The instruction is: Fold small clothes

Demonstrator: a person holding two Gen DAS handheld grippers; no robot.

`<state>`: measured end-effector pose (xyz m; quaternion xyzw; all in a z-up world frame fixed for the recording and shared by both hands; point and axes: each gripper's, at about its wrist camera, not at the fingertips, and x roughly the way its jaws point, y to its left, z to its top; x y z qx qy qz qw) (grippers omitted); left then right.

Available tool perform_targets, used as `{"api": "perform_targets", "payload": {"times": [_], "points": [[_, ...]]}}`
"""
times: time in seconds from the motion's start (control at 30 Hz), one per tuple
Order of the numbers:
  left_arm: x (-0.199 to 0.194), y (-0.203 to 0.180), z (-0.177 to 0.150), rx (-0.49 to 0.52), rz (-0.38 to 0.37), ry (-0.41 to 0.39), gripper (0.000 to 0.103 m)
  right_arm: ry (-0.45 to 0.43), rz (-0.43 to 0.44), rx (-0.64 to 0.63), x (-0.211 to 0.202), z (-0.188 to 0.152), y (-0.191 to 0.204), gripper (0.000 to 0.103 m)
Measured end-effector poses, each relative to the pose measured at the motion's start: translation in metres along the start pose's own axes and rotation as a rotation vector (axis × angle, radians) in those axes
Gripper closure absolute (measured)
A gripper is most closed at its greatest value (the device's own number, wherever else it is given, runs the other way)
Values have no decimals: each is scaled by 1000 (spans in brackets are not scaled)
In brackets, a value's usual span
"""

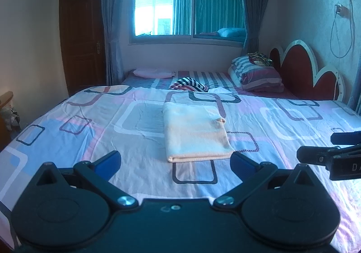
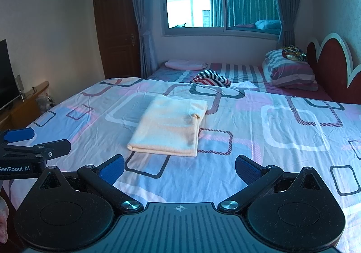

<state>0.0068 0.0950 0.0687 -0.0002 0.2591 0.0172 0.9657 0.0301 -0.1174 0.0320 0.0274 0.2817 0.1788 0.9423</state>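
A pale peach cloth [image 1: 195, 132] [image 2: 170, 127] lies folded into a neat rectangle on the patterned bedsheet [image 1: 90, 131] [image 2: 282, 131]. My left gripper [image 1: 176, 162] hovers open just in front of its near edge, nothing between the blue pads. In the right wrist view my right gripper [image 2: 179, 168] is also open and empty, a short way back from the cloth. The right gripper's fingers [image 1: 315, 154] show at the right edge of the left wrist view, and the left gripper's fingers [image 2: 38, 146] show at the left edge of the right wrist view.
A striped garment [image 1: 188, 84] [image 2: 212, 79] lies crumpled beyond the cloth. Striped pillows [image 1: 257, 73] [image 2: 291, 71] and a red headboard [image 1: 304, 72] are at the far right. A pink pillow [image 1: 153, 73] sits under the window. A wooden cabinet [image 2: 24, 106] with a screen stands left of the bed.
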Motion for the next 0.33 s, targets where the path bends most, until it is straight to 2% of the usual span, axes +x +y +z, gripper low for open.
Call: {"api": "perform_targets", "payload": {"times": [0.33], "points": [[1,2,0,-5,-7,5,1,2,6,-10,0,0,-1,0]]}}
